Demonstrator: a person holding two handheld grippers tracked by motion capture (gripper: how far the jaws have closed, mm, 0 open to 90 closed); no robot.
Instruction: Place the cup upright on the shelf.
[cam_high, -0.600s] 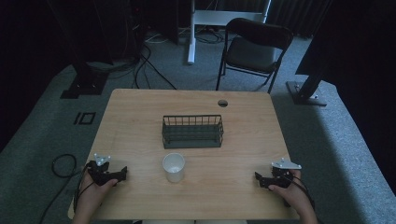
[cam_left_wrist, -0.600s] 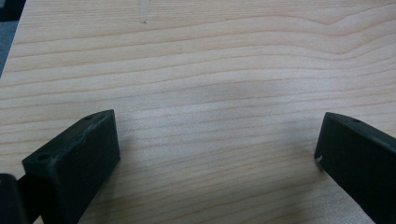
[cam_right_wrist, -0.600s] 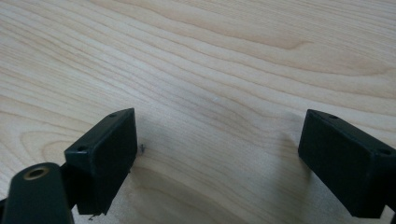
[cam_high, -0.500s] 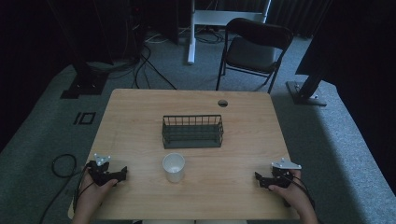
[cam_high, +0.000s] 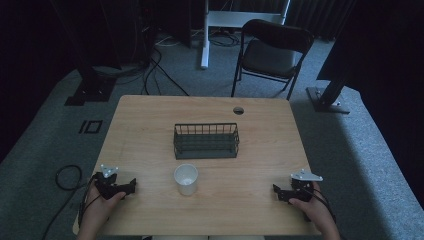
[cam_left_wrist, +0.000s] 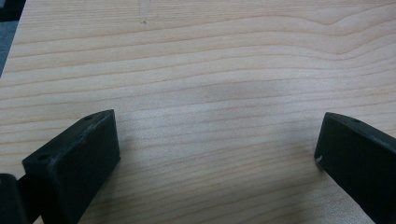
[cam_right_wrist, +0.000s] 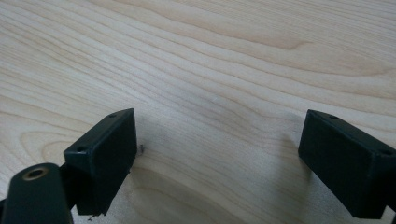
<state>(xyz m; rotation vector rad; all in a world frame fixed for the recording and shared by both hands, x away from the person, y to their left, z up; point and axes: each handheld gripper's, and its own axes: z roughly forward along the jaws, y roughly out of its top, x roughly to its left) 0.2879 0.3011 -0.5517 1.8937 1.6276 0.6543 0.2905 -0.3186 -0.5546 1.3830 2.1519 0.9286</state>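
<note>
Two grippers rest on the near edge of the desk (cam_high: 150, 130), one at each corner, and both have their jaws spread wide with only bare wood grain between them — nothing gripped on either side.

Between them, a little ahead of the hands, stands the white paper cup (cam_high: 185, 179), upright, mouth up, apparently empty. Just beyond the cup, toward the middle of the desk, sits the dark wire basket (cam_high: 206, 140), its long axis running across the desk from left to right; cup and basket are near each other but apart.

What the coming move seems to turn on is which hand is closer to the cup. The left gripper (cam_high: 131, 185) lies near it, with its jaws pointing roughly toward the cup's side, while the right gripper (cam_high: 276, 192) is well apart from it, across a wide stretch of open desk. From the left gripper, the cup lies to the right and slightly forward — a short sideways reach, as I judge it. The cup has no long axis to align with, being round, so a level approach with the open jaws on either side of its wall would likely serve.
</note>
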